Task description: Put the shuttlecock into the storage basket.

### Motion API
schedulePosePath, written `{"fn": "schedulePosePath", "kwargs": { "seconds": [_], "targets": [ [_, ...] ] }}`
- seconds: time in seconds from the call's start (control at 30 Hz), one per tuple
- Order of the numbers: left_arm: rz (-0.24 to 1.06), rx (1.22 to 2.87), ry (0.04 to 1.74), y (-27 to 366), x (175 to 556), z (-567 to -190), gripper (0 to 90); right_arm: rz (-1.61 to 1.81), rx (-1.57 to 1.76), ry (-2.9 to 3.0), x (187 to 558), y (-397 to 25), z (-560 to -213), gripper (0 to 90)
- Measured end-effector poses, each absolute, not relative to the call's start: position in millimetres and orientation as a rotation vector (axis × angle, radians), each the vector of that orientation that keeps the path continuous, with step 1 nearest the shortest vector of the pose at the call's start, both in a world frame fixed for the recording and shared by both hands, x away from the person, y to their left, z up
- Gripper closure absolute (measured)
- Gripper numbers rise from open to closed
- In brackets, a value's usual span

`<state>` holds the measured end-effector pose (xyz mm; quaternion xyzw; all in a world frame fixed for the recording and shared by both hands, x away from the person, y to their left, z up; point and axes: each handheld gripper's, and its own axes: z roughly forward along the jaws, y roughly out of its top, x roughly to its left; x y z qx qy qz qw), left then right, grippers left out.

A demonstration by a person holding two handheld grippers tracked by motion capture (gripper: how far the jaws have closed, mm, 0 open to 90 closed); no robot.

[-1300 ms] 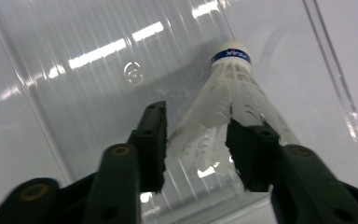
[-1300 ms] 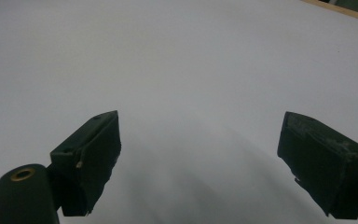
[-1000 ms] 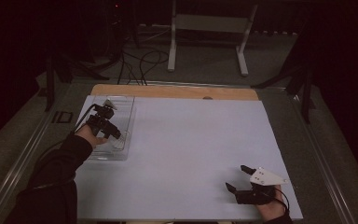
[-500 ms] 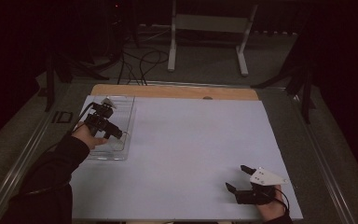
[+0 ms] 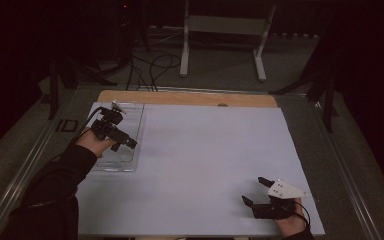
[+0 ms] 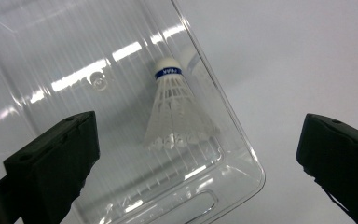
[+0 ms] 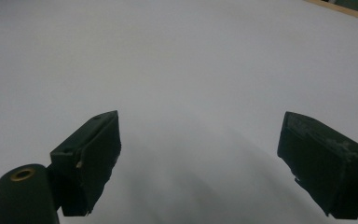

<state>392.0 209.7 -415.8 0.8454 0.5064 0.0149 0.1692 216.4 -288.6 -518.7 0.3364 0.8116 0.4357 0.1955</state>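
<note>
Inside the clear plastic tray (image 6: 233, 140), close to its near corner, a white shuttlecock (image 6: 177, 112) lies on its side with its cork cap and blue band pointing away from the camera and its skirt toward it. The left gripper (image 6: 196, 163) hangs above it with its jaws spread wide, one over the tray's floor and the other out past the tray wall over the white tabletop (image 5: 205, 160) — nothing is between them yet. In the high view the tray sits at the tabletop's left edge, and the left gripper (image 5: 122, 142) is over it. The step looks like the approach to a pick: next the jaws would need to drop inside the wall, straddle the skirt or cork, and close gently, since the feathers crush easily. The right gripper (image 5: 254, 192) rests wide and idle at the near right corner.
</note>
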Motion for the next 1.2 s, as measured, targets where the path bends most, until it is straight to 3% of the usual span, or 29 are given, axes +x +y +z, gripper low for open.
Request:
{"fn": "schedulePosePath", "kwargs": {
  "seconds": [0.9, 1.2],
  "targets": [
    [0.045, 2.375, 1.243, 177, 390, -402, 0.0, 1.224, 0.944, 2.267, 216, -290, -518, 12.9],
    [0.109, 2.348, 1.142, 160, 385, -398, 0.0, 1.226, 0.947, 2.269, 216, -290, -519, 12.9]
  ]
}}
